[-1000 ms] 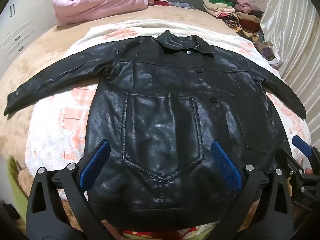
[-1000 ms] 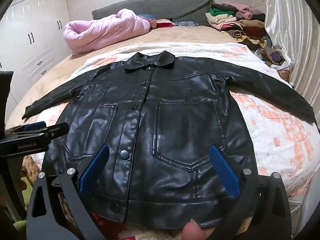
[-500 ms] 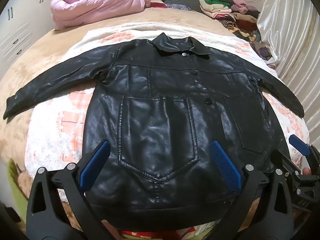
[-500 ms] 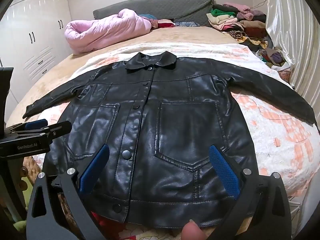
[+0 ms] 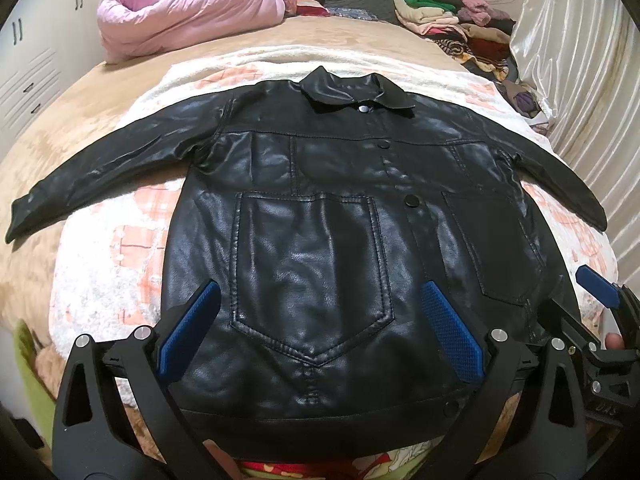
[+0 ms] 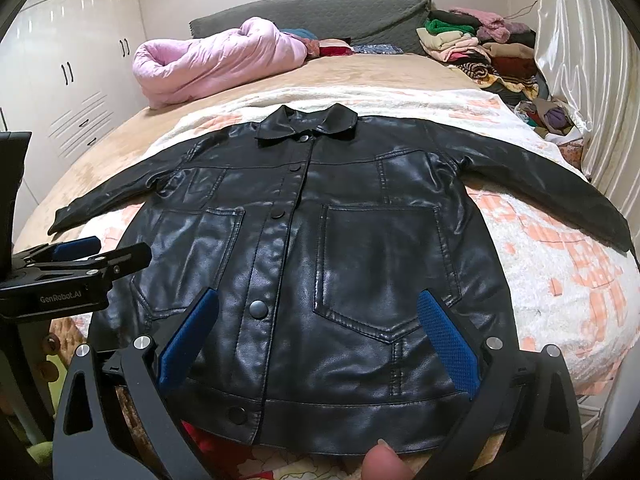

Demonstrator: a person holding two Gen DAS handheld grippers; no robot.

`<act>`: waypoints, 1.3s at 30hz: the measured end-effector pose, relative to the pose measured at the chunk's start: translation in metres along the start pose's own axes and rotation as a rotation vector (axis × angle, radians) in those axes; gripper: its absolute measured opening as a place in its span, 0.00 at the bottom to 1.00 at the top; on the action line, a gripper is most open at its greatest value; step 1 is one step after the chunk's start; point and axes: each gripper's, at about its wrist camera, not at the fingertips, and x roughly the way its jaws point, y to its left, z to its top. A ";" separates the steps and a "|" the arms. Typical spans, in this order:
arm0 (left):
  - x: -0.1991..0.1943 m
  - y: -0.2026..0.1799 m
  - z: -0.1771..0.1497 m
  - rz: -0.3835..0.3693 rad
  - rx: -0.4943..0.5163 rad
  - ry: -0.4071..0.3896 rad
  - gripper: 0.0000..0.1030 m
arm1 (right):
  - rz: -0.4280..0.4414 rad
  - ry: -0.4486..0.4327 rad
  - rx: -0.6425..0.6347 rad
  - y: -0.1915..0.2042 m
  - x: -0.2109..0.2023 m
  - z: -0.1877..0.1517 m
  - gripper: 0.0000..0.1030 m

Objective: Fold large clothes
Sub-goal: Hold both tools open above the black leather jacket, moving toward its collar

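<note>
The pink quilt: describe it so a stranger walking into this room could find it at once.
Start at the bed, where a black leather jacket lies spread flat. Look past the jacket's collar to the grey headboard: the pink quilt sits rolled up on the tan cover there. It is one puffy, pale pink bundle, unlike the mixed-colour pile of folded clothes in the far corner by the curtain.

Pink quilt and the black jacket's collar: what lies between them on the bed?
Only bedding: bare tan bedspread, then white patterned blanket under the black jacket, behind its collar. The pink quilt lies apart, clearest in the right wrist view.
</note>
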 end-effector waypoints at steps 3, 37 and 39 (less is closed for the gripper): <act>0.000 0.000 0.000 -0.001 -0.001 0.000 0.91 | 0.002 -0.001 -0.005 0.000 0.000 0.000 0.96; 0.000 -0.001 0.000 -0.009 0.004 -0.009 0.91 | 0.009 -0.002 -0.008 0.002 0.000 0.000 0.96; 0.002 -0.001 0.001 -0.011 0.005 -0.005 0.91 | 0.011 0.000 -0.010 0.002 0.002 0.000 0.96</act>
